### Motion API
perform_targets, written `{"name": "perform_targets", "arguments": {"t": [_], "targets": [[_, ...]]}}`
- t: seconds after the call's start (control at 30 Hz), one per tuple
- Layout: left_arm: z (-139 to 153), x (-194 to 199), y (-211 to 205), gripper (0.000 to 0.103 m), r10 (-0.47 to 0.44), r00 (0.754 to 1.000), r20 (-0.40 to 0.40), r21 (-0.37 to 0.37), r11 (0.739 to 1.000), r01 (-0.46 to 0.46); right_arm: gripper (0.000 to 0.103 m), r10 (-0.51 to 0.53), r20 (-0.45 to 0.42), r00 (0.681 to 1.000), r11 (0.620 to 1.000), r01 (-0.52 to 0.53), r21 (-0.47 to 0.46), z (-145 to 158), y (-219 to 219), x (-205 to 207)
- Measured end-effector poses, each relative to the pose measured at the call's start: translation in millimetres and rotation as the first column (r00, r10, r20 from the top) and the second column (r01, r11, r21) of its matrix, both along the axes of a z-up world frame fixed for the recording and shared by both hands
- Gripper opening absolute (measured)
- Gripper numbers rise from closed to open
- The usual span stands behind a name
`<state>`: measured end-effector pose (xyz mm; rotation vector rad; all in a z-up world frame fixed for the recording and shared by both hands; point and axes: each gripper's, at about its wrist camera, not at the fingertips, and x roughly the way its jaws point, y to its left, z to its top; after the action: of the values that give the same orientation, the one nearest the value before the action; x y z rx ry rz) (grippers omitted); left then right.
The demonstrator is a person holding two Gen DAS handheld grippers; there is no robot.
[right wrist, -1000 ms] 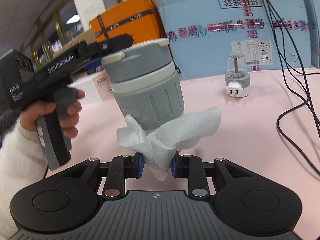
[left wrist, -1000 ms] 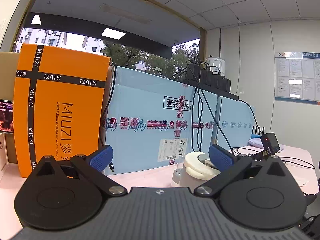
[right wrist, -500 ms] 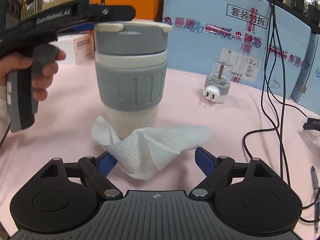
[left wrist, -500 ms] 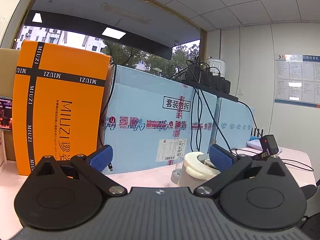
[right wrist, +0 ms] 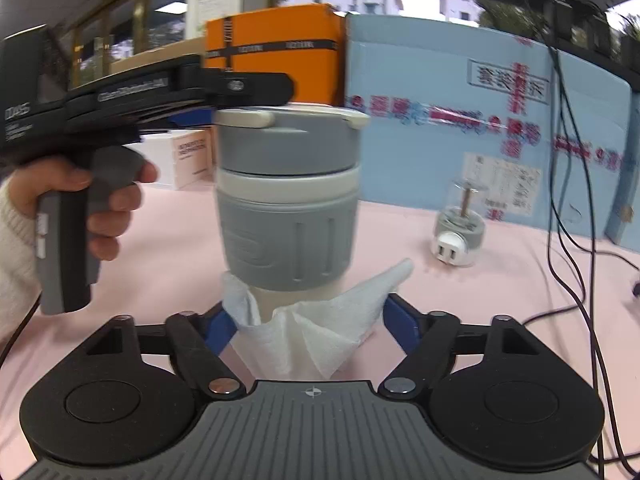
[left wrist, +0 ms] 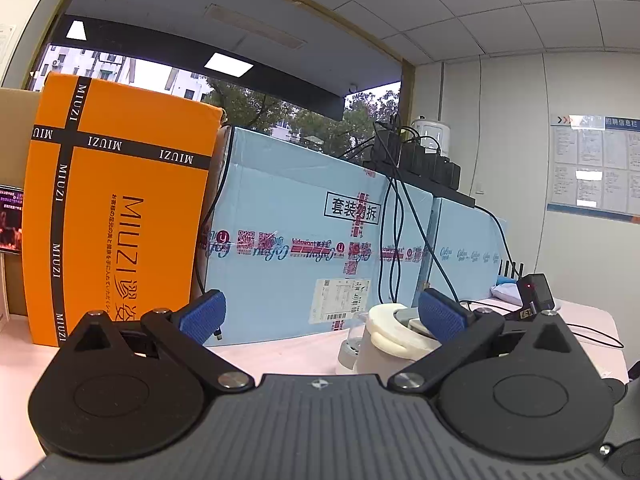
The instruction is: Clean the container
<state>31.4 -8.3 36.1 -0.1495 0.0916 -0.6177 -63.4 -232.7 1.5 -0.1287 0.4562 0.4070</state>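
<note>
Right wrist view shows the container (right wrist: 288, 200) upright on the pink table (right wrist: 460, 292), my left gripper (right wrist: 192, 116) level at its lid, jaws wide; whether a pad touches the lid I cannot tell. My right gripper (right wrist: 308, 324) is closing, the white tissue (right wrist: 316, 332) loose between its pads against the container's pale base. I judge the wiping midway: the base is being reached, the grey sleeve and lid remain.
</note>
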Motion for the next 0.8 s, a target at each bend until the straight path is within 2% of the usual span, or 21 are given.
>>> {"name": "perform_targets", "arguments": {"t": [0.03,0.1,0.23,0.3,0.37,0.43,0.53,0.67,0.73,0.8], "targets": [[-0.1,0.0,0.0,0.103,0.000,1.000,-0.001,-0.001,1.000,0.000,0.060,0.011,0.006,1.000,1.000,-0.011,-0.011,-0.4,3.0,-0.6],[0.0,0.0,0.0,0.103,0.002,1.000,-0.001,-0.001,1.000,-0.002,0.039,0.029,0.021,0.999,0.999,-0.028,-0.041,-1.2,8.5,-3.6],[-0.5,0.1,0.4,0.103,0.002,1.000,-0.001,-0.003,1.000,-0.002,0.025,0.037,0.028,0.999,0.997,-0.034,-0.076,-4.9,12.4,-6.9],[-0.5,-0.4,0.2,0.103,0.003,1.000,0.000,-0.002,1.000,-0.003,0.014,0.034,0.017,0.999,0.996,-0.033,-0.078,-6.0,11.6,-8.3],[-0.3,-0.9,-0.1,0.103,0.004,1.000,0.001,0.000,1.000,-0.004,0.012,0.031,0.014,0.999,0.997,-0.030,-0.078,-5.7,10.9,-11.9],[-0.4,-0.7,-0.1,0.103,0.005,1.000,0.000,-0.001,1.000,-0.005,0.012,0.029,0.052,0.998,0.999,-0.027,-0.033,3.1,6.6,-21.6],[-0.5,-0.5,-0.1,0.103,0.005,1.000,-0.004,-0.004,1.000,-0.005,0.012,-0.004,0.150,0.989,0.995,-0.012,0.102,24.0,-4.7,-40.3],[0.0,-1.0,-0.7,0.103,0.010,1.000,-0.003,-0.001,1.000,-0.010,0.012,-0.071,0.282,0.957,0.965,-0.006,0.264,47.6,-14.7,-57.8],[0.2,-1.4,-1.0,0.103,0.013,1.000,-0.002,0.001,1.000,-0.013,0.012,-0.083,0.317,0.945,0.950,-0.020,0.311,53.1,-15.7,-58.0],[0.3,-1.7,-1.3,0.103,0.016,1.000,-0.001,0.002,1.000,-0.016,0.012,-0.091,0.333,0.939,0.952,-0.015,0.305,53.0,-11.2,-54.2]]}}
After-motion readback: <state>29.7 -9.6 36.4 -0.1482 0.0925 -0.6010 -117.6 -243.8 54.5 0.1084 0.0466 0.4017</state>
